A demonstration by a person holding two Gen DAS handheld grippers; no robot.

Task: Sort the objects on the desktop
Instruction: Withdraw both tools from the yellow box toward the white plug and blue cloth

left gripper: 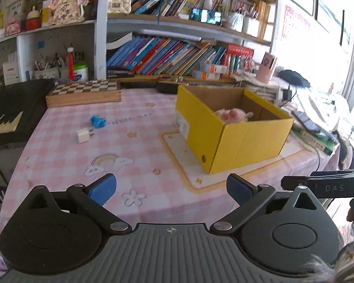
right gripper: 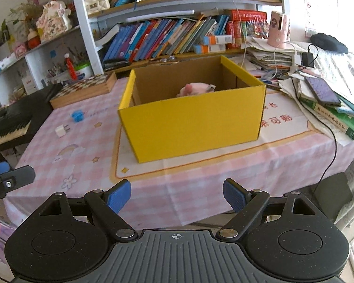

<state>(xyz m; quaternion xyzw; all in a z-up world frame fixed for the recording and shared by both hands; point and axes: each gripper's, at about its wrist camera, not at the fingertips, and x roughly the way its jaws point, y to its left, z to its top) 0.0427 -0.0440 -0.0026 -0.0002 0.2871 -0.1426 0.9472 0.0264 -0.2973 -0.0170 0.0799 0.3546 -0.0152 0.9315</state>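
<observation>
Filling the back wall, a bookshelf (right gripper: 167, 35) holds leaning books, a phone and a white bag. Below it the table (right gripper: 200, 188), under a pink checked cloth, takes most of both views. A keyboard (left gripper: 9, 108) sits off the table's left edge; a stack of papers and books (right gripper: 325, 99) occupies the right side, with a black cable running down over the edge.

Near the table's middle stands the yellow box (right gripper: 191, 122), open-topped, resting on a printed mat. A pink plush (right gripper: 195, 88) lies inside it, toward the back, partly hidden by the front wall. A chessboard (left gripper: 83, 93) lies at the back left, against the shelf.

Left gripper (left gripper: 171, 188): fingers spread wide, nothing between them, hovering over the near edge of the table. Right gripper (right gripper: 177, 194): likewise spread and empty, at the near edge, facing the box.

Left of the box, well apart from it, a white charger (left gripper: 83, 135) lies on the cloth. Just behind it sits a small blue object (left gripper: 97, 120), too blurred to identify.
</observation>
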